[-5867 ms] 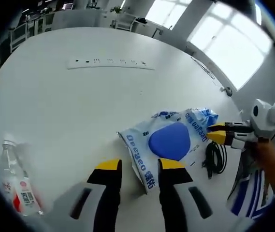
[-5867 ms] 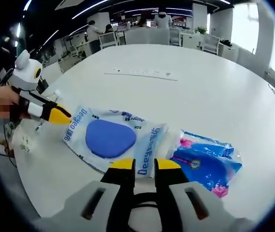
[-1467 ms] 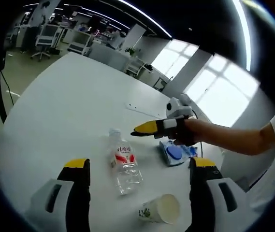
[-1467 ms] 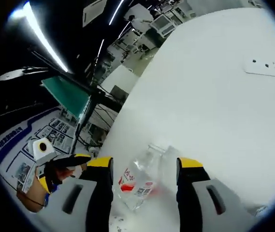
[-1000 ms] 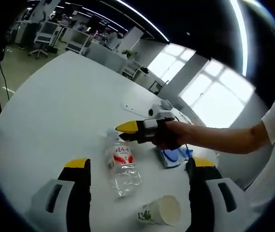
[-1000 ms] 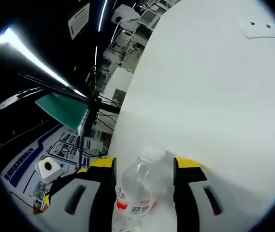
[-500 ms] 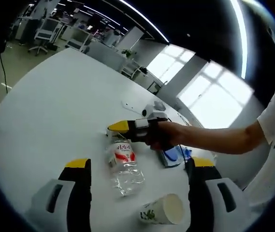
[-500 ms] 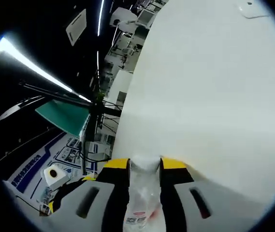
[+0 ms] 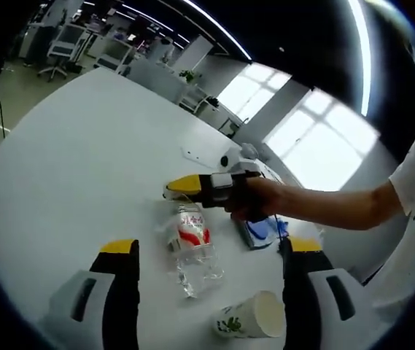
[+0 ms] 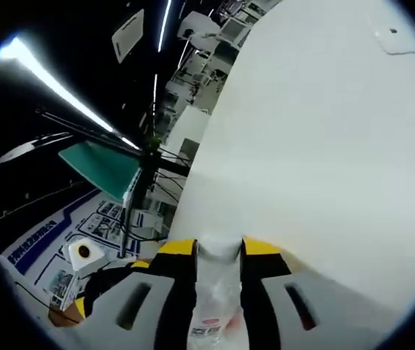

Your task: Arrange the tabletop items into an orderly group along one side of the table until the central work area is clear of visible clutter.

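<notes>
While the right tool (image 10: 218, 251) pinches the neck of the water bottle (image 9: 191, 244) lying on the white counter (image 9: 83, 168), the bottle's long axis trails back along its jaws; left tool (image 9: 203, 251) hangs spread, nearer the paper cup (image 9: 254, 317).

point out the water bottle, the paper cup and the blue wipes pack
water bottle (image 9: 191, 233), left gripper view, red label
paper cup (image 9: 253, 321), left gripper view, side wall
blue wipes pack (image 9: 260, 230), left gripper view, blue top face
</notes>
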The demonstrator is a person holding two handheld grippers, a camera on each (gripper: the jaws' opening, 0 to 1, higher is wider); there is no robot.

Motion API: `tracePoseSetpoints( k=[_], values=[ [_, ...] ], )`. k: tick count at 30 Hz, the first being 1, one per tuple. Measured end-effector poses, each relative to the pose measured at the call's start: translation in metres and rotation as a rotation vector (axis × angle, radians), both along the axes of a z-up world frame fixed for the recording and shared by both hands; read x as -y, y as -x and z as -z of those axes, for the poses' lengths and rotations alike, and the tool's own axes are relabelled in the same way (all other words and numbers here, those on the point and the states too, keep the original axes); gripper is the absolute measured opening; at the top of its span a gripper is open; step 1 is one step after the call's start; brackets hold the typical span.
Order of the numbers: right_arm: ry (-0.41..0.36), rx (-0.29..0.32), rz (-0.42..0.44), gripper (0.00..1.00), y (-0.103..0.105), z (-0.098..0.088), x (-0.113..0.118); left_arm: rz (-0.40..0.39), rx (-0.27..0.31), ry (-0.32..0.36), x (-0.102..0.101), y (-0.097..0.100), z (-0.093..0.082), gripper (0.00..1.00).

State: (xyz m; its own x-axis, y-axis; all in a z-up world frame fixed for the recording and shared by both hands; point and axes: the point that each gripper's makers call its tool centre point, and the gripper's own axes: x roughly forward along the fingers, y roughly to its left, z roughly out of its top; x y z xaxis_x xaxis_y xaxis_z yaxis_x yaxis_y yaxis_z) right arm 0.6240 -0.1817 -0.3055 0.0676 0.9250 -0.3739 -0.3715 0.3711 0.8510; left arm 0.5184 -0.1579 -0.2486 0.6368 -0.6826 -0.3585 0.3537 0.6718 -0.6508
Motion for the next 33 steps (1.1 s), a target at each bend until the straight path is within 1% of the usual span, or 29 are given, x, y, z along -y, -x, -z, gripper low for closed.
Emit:
tracePoseSetpoints(
  k=[2, 5, 8, 14, 15, 17, 20, 21, 23, 25, 30, 31, 33],
  values=[
    [0.0, 0.028, -0.01, 0.2, 0.003, -0.006, 0.0, 0.03, -0.003, -0.017, 0.002, -0.002, 0.006, 0.82],
    [-0.001, 0.085, -0.025, 0.2, 0.007, -0.015, -0.001, 0.057, -0.005, -0.022, 0.005, -0.007, 0.011, 0.81],
    [0.002, 0.112, -0.034, 0.2, 0.01, -0.022, -0.002, 0.098, -0.005, -0.015, 0.011, -0.012, 0.016, 0.81],
    [0.013, 0.189, -0.061, 0.2, 0.014, -0.032, -0.003, 0.175, -0.008, -0.019, 0.023, -0.021, 0.029, 0.78],
    [0.012, 0.192, -0.062, 0.2, 0.015, -0.033, -0.004, 0.188, -0.008, -0.016, 0.026, -0.023, 0.03, 0.78],
    [0.012, 0.211, -0.068, 0.2, 0.016, -0.036, -0.004, 0.218, -0.004, 0.003, 0.032, -0.024, 0.031, 0.77],
    [0.016, 0.239, -0.08, 0.2, 0.018, -0.04, -0.006, 0.257, -0.006, -0.003, 0.038, -0.024, 0.036, 0.76],
    [0.016, 0.258, -0.089, 0.2, 0.02, -0.042, -0.007, 0.268, 0.001, -0.002, 0.04, -0.024, 0.038, 0.75],
    [0.022, 0.278, -0.097, 0.2, 0.021, -0.044, -0.007, 0.28, -0.003, 0.008, 0.042, -0.025, 0.041, 0.7],
    [0.019, 0.294, -0.101, 0.2, 0.022, -0.047, -0.008, 0.294, -0.015, 0.005, 0.045, -0.025, 0.046, 0.68],
    [0.021, 0.336, -0.121, 0.2, 0.026, -0.052, -0.01, 0.341, -0.022, 0.014, 0.055, -0.021, 0.048, 0.63],
    [0.023, 0.345, -0.125, 0.2, 0.027, -0.054, -0.01, 0.357, -0.026, 0.009, 0.056, -0.02, 0.05, 0.59],
    [0.02, 0.361, -0.128, 0.2, 0.03, -0.057, -0.011, 0.38, -0.016, -0.001, 0.058, -0.019, 0.051, 0.51]
  ],
)
